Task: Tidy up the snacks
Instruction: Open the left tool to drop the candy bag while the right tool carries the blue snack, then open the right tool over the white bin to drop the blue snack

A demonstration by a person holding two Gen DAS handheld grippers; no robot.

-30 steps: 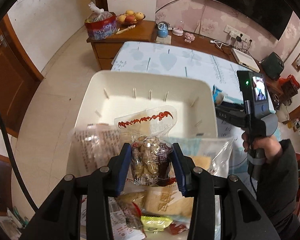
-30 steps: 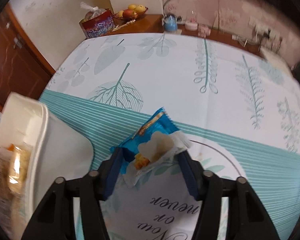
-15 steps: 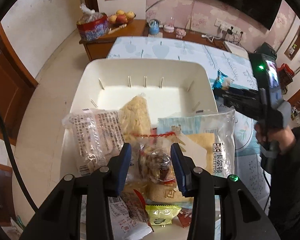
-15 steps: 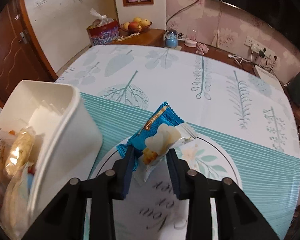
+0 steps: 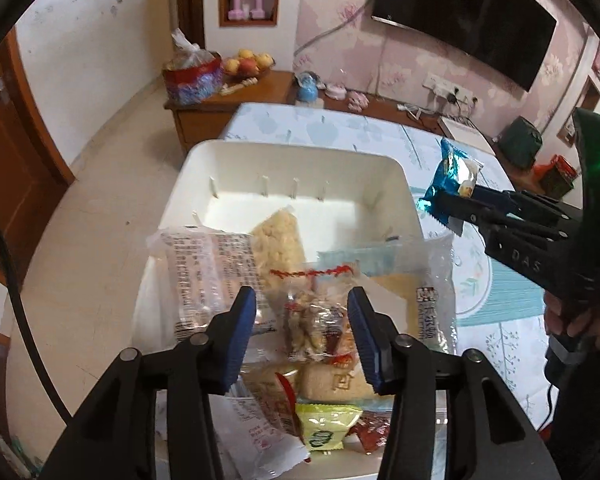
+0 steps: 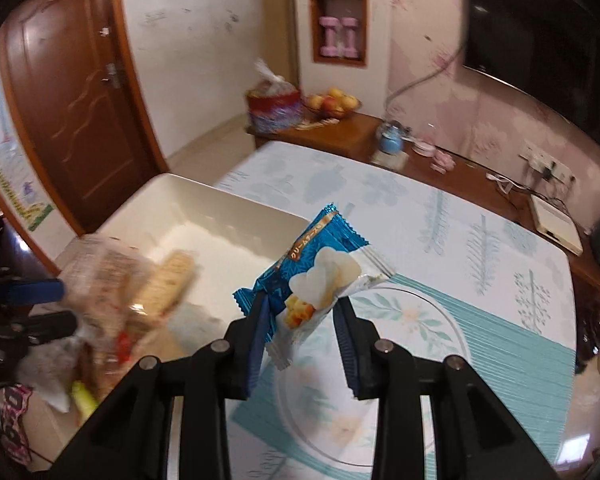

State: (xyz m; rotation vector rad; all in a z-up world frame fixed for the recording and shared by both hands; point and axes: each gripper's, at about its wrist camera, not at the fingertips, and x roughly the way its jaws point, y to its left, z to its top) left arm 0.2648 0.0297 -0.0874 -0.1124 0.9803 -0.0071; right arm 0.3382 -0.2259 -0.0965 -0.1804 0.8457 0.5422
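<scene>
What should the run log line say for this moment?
left gripper: opening, nut packet between | right gripper: holds blue packet | white bin: part-filled

1. The left gripper (image 5: 302, 330) has black jointed arms, round silver screws and ribbed blue pads (image 5: 242, 322).
2. The right gripper (image 6: 302, 322) looks alike; its side reads "DAS", with a green light behind.
3. A dark sleeve (image 5: 580, 412) covers the person's arm.

We see a white bin (image 5: 380, 168) on a worktop (image 6: 440, 240) whose cloth is white with pale teal leaf prints and a near band of teal stripes. The packet (image 6: 320, 272) is bright blue and white with a gold strip. Both hand-held grippers are black with blue pads (image 5: 240, 332). One near packet (image 5: 324, 428) is yellow-green.
</scene>
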